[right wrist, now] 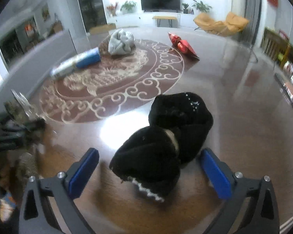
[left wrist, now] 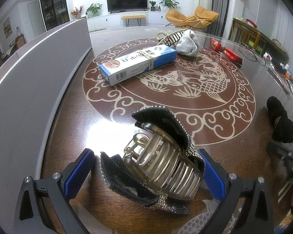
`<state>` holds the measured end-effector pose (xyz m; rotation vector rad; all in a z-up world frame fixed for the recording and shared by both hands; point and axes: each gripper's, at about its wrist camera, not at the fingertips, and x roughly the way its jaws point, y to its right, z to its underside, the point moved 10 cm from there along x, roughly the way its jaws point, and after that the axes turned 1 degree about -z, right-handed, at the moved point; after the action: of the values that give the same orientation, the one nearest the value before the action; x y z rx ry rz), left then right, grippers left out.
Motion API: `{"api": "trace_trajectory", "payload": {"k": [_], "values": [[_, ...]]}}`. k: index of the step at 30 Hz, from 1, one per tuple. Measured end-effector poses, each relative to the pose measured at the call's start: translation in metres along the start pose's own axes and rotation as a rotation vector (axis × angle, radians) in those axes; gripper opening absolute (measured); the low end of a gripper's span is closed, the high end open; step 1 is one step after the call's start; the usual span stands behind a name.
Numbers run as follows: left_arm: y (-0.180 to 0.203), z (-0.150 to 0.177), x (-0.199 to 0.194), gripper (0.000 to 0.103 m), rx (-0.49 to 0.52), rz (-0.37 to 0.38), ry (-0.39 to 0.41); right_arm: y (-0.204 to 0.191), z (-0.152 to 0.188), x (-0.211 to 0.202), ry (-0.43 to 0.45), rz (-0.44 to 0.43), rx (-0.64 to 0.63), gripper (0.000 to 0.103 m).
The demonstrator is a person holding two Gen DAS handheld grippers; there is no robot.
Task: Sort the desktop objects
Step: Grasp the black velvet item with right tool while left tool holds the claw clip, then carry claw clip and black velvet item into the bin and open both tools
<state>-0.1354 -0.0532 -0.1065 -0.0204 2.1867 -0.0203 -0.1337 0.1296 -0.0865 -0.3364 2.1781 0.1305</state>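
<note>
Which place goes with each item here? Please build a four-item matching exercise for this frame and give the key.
Things:
1. rhinestone hair claw
2. black fuzzy item
3. blue-and-white box
4. red wrapped packet

Places:
A. lying on the round fish pattern, bound with a rubber band
B. between the open fingers of the left gripper
C. far side of the table, just outside the pattern's edge
D. between the open fingers of the right gripper

Pairs: 1-B, 2-D, 3-A, 4-C
</note>
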Motion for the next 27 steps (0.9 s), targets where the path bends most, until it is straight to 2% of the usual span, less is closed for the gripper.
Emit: {"api": "trace_trajectory", "payload": {"k": [1,27], "values": [[0.0001,0.0003,0.0001,0.103,0.000,0.000,0.000,-0.0009,-0.0008,0.0023,-0.005,0.024,-0.019,0.103],[-0.0008,0.0004,0.0002,0.103,0.000,0.002,-0.001,-0.0034,-0.0010,0.0076,-0.008,0.020,-0.015,0.103]]}}
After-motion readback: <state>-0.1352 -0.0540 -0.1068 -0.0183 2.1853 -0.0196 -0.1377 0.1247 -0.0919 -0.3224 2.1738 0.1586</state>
